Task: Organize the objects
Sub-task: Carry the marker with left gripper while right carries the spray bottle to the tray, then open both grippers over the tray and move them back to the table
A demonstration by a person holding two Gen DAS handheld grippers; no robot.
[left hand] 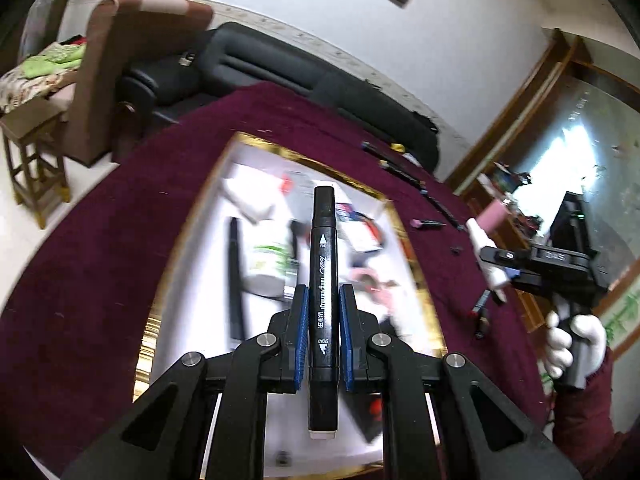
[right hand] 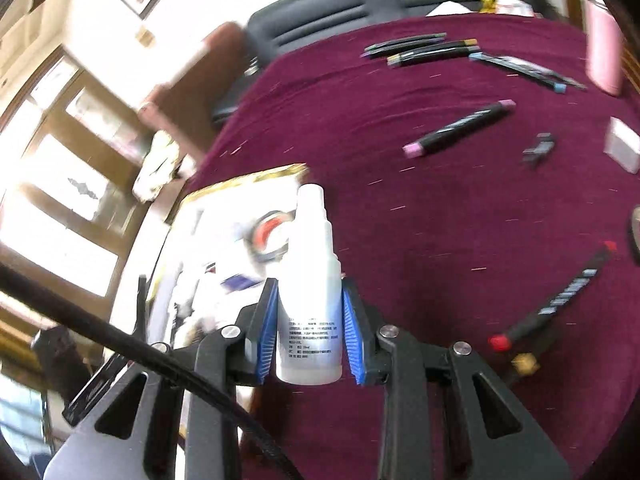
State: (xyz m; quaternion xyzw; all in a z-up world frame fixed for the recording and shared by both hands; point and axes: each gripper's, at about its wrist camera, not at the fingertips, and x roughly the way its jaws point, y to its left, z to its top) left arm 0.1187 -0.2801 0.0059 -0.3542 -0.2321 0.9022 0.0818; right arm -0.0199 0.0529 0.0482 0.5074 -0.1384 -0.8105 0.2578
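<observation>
My left gripper (left hand: 323, 300) is shut on a black marker (left hand: 322, 280) that points forward, held above a gold-rimmed white tray (left hand: 412, 248) with several items in it. My right gripper (right hand: 310, 292) is shut on a small white bottle (right hand: 310, 280) above the maroon cloth, beside the tray's right edge (right hand: 248, 180). In the left wrist view the right gripper (left hand: 496, 272) with the bottle (left hand: 486, 256) hovers right of the tray, held by a white-gloved hand (left hand: 572, 340).
Several markers lie on the maroon tablecloth (right hand: 440, 220): a pink-capped one (right hand: 460, 128), a red-capped one (right hand: 560, 304), and a group at the far edge (right hand: 424, 50). A small black clip (right hand: 538, 150), a white box (right hand: 622, 148) and a pink bottle (right hand: 602, 52) are on the right. A dark sofa (left hand: 280, 68) stands beyond.
</observation>
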